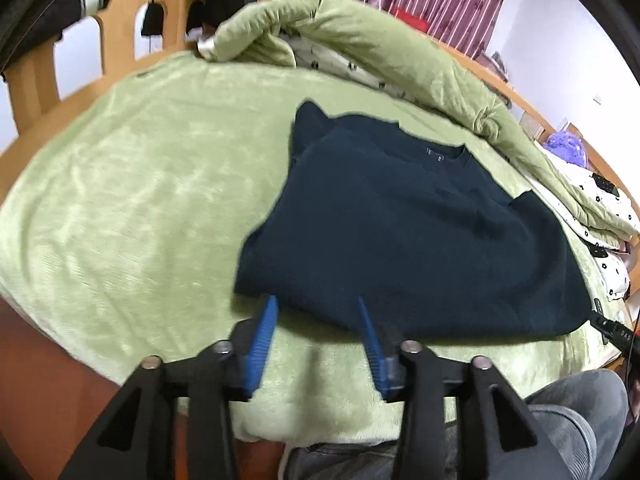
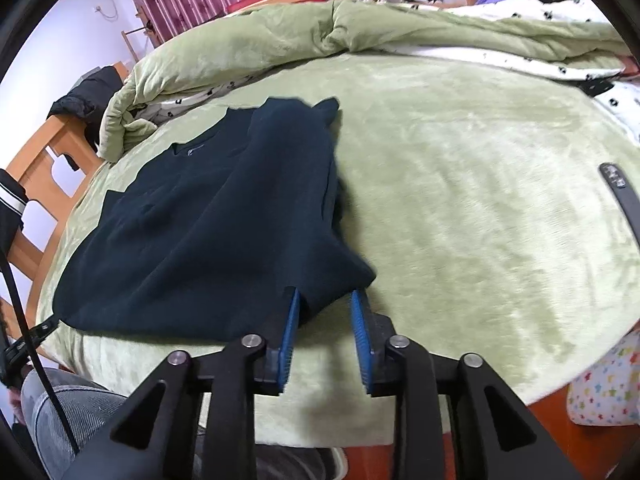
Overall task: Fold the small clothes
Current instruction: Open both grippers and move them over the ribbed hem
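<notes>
Between and beyond the ribbed blue plastic pads [image 2: 289, 328] of the matt black plastic right gripper [image 2: 325, 334] lies a dark navy knitted cloth top [image 2: 208, 232], soft and matt. Under it spreads a pale green plush fleece blanket [image 2: 460, 184], faintly sheeny. Far beyond stands an orange smooth wooden bed frame [image 1: 36, 80].

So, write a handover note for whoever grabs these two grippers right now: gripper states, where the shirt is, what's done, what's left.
Left gripper: open, fingertips at the near hem of the shirt, nothing pinched.
Right gripper: open, straddling the near corner of the shirt, pads not pressing.
Shirt: dark, on the green blanket, collar at the far end, one side already folded over the body.
Left: remaining folds; the other sleeve still sticks out.
</notes>
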Motion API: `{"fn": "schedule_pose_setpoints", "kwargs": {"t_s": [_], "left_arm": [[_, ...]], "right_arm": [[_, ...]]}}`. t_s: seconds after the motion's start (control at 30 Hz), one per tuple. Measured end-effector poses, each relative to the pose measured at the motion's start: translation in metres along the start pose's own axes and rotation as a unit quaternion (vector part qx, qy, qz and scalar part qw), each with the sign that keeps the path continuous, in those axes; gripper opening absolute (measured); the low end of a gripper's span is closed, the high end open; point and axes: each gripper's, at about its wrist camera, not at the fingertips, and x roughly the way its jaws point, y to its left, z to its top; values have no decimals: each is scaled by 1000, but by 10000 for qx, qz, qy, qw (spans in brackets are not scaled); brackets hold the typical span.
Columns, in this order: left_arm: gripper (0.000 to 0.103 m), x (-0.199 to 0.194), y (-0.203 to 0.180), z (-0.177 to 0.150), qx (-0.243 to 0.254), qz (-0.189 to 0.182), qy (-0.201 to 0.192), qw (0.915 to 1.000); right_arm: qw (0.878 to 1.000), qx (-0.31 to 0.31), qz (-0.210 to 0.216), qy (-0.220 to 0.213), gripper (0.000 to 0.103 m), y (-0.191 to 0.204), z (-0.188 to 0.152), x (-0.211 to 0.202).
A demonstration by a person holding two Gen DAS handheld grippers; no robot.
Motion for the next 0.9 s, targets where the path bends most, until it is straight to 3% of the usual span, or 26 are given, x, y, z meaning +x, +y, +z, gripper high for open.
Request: {"fn": "schedule_pose_setpoints", "kwargs": {"t_s": [0.1, 0.23, 0.33, 0.67, 0.9], "left_arm": [[54, -20, 3, 6, -25, -9, -226, 9997], [55, -30, 2, 23, -28, 32, -342, 9994], [56, -23, -1, 41, -36, 39, -324, 9995], [54, 66, -27, 110, 206, -243, 80, 9995], [54, 130, -45, 145, 500, -217, 328, 9980]], "right_arm": [[9998, -12, -41, -190, 35, -2, 7, -13], [9996, -78, 18, -287, 40, 7, 28, -23], [9989, -199, 56, -429, 53, 20, 47, -25], [9982, -523, -101, -261, 54, 57, 131, 50], [9976, -673, -175, -60, 54, 71, 171, 108]]}}
